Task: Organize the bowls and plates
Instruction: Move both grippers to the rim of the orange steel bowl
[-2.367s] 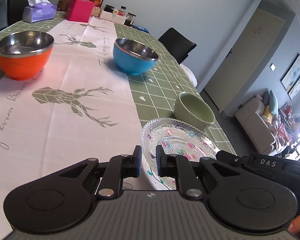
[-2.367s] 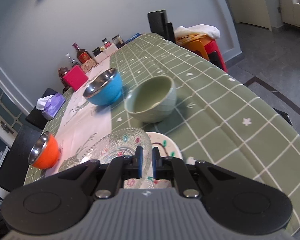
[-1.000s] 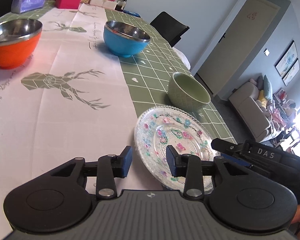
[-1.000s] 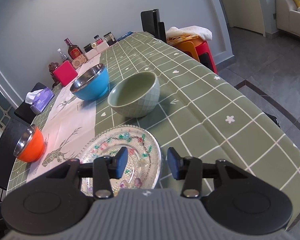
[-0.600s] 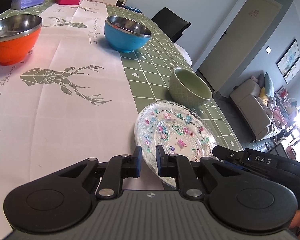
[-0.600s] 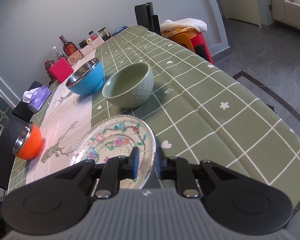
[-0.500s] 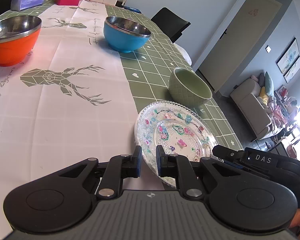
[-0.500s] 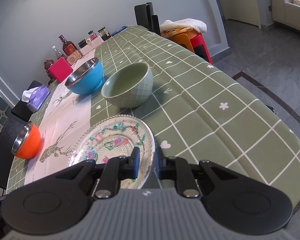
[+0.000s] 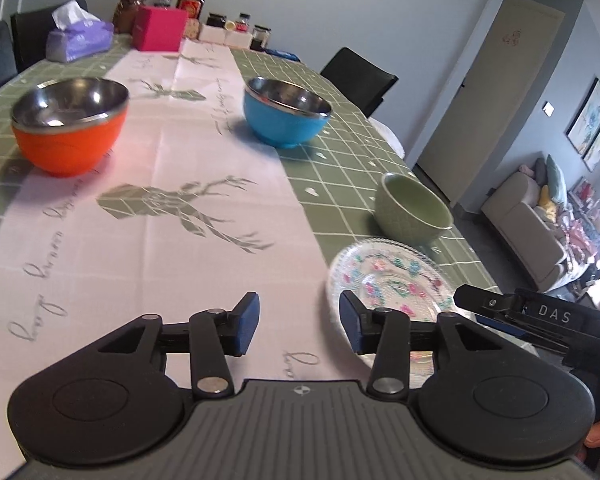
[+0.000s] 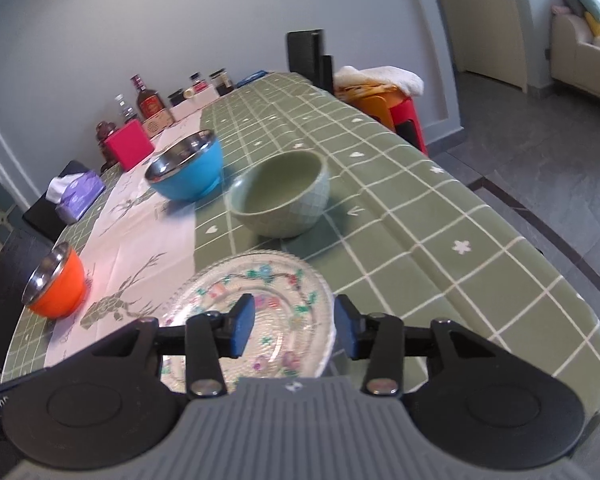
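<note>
A clear glass plate with a flower pattern (image 9: 392, 280) (image 10: 260, 304) lies on the table near its front right edge. My left gripper (image 9: 298, 328) is open and empty, just left of the plate. My right gripper (image 10: 294, 330) is open, low over the plate's near rim, holding nothing. A green ceramic bowl (image 9: 414, 210) (image 10: 280, 198) stands just beyond the plate. A blue steel-lined bowl (image 9: 286, 118) (image 10: 188, 170) stands farther back. An orange steel-lined bowl (image 9: 70, 126) (image 10: 56, 280) stands at the left.
A white deer-print runner (image 9: 160, 200) covers the middle of the green checked tablecloth (image 10: 420, 240). A tissue box (image 9: 78, 42), a pink box (image 9: 160, 28), bottles and jars stand at the far end. Black chairs (image 9: 358, 80) and a red stool (image 10: 400, 116) flank the table.
Both grippers were shut on the glass plate half a second ago; both have opened and let it go. The left gripper has moved left, off the plate.
</note>
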Action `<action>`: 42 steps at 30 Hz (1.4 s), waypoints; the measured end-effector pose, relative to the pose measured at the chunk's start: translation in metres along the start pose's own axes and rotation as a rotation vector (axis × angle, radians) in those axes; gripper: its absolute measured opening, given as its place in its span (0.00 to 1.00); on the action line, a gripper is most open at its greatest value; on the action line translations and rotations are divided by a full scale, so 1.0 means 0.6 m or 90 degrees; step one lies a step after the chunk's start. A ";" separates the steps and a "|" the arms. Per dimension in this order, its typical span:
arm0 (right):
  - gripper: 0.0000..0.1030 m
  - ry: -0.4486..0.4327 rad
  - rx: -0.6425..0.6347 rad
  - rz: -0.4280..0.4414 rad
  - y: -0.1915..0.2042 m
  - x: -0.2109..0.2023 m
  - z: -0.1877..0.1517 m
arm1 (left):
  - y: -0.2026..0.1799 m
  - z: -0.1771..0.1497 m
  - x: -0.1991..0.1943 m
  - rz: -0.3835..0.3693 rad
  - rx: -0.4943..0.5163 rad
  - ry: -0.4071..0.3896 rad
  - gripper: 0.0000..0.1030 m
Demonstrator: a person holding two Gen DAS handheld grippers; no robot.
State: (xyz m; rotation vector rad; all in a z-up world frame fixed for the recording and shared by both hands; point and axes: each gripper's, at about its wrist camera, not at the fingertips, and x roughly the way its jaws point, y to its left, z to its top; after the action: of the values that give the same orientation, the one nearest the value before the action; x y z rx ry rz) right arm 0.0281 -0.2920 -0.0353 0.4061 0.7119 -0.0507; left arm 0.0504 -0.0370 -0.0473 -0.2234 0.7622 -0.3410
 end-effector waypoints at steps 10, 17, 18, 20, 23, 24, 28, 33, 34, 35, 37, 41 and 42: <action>0.54 0.050 -0.101 0.078 0.117 0.046 -0.009 | 0.080 0.018 -0.037 0.062 -0.045 -0.037 0.53; 0.59 0.064 -0.167 0.122 0.212 0.078 0.006 | 0.150 0.047 -0.066 0.112 -0.069 -0.066 0.53; 0.59 0.066 -0.175 0.129 0.226 0.083 0.007 | 0.159 0.053 -0.070 0.117 -0.072 -0.071 0.53; 0.60 0.071 -0.190 0.140 0.252 0.094 0.010 | 0.181 0.067 -0.079 0.128 -0.079 -0.080 0.53; 0.60 0.078 -0.210 0.159 0.292 0.113 0.019 | 0.212 0.092 -0.089 0.137 -0.087 -0.090 0.54; 0.60 0.080 -0.216 0.164 0.305 0.119 0.022 | 0.222 0.101 -0.091 0.138 -0.091 -0.091 0.54; 0.60 0.092 -0.231 0.186 0.351 0.146 0.035 | 0.264 0.139 -0.092 0.145 -0.106 -0.081 0.55; 0.60 0.109 -0.235 0.205 0.400 0.180 0.054 | 0.298 0.176 -0.082 0.172 -0.106 -0.073 0.55; 0.61 0.110 -0.235 0.206 0.407 0.187 0.058 | 0.303 0.182 -0.077 0.174 -0.105 -0.072 0.56; 0.61 0.111 -0.234 0.205 0.414 0.195 0.062 | 0.307 0.189 -0.070 0.174 -0.106 -0.071 0.55; 0.61 0.116 -0.228 0.203 0.426 0.211 0.070 | 0.314 0.199 -0.058 0.168 -0.110 -0.068 0.56; 0.60 0.136 -0.204 0.201 0.440 0.246 0.084 | 0.327 0.214 -0.026 0.185 -0.114 -0.059 0.55; 0.60 0.139 -0.200 0.200 0.442 0.254 0.086 | 0.329 0.216 -0.019 0.189 -0.115 -0.057 0.55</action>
State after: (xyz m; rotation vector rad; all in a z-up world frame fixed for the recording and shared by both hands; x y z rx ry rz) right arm 0.2242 -0.0531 -0.0068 0.2180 0.8480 0.4026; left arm 0.1778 0.1592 -0.0121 -0.2894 0.7255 0.0193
